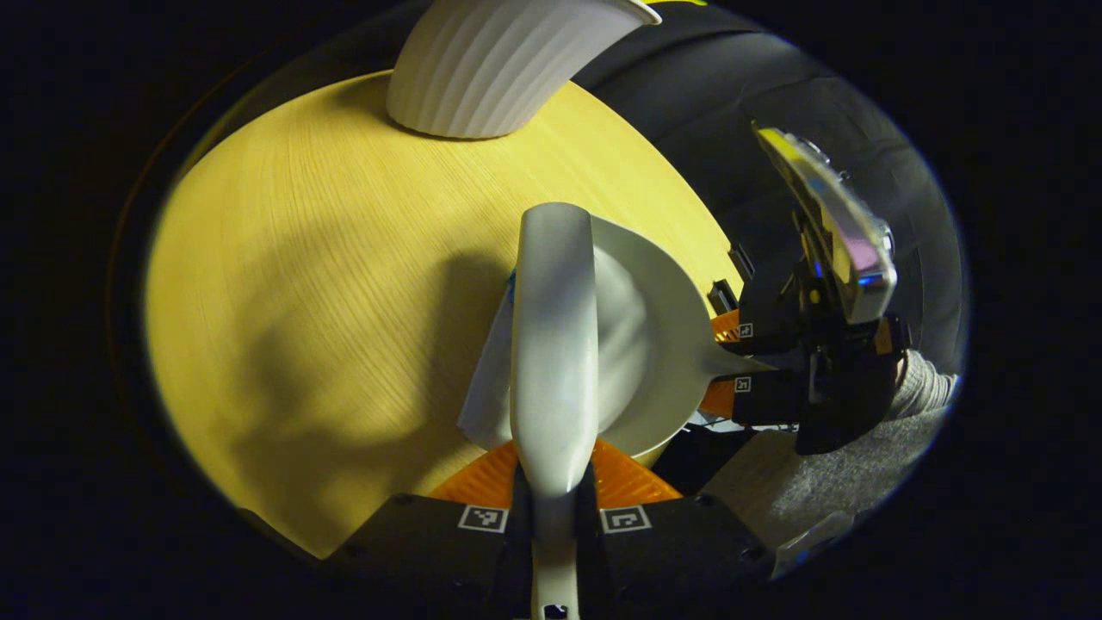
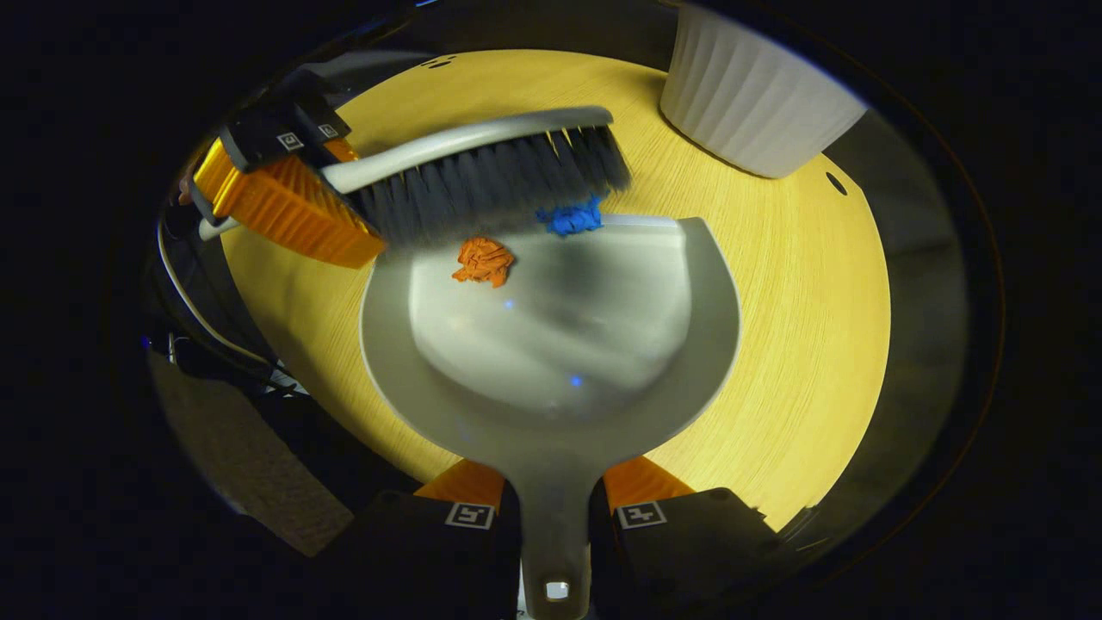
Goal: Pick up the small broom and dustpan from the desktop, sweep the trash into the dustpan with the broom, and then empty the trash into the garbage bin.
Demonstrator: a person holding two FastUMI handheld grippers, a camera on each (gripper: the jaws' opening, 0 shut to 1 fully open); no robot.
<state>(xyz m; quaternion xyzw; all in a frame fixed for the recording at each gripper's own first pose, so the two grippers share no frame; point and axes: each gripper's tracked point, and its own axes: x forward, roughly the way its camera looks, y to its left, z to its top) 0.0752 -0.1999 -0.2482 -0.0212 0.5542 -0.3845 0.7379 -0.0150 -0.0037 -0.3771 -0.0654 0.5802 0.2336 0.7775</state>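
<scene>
- Orange scrap (image 2: pixel 484 261) sits inside the dustpan (image 2: pixel 551 344); blue scrap (image 2: pixel 569 217) is at its lip, under the broom (image 2: pixel 482 176) bristles.
- Left gripper (image 1: pixel 554 482) clamps the broom handle, right gripper (image 2: pixel 553 508) the dustpan handle.
- Left to do, I'd say: finish the sweep, then dump into the white bin (image 2: pixel 753 103) on the desktop (image 2: pixel 809 327).

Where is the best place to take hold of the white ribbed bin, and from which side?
Probably the top rim of the white ribbed bin, from above, one finger inside and one outside. Its body looks too wide for the fingers and flares upward, so they could slip on the wall. It stands upright on the table, past the dustpan.
</scene>
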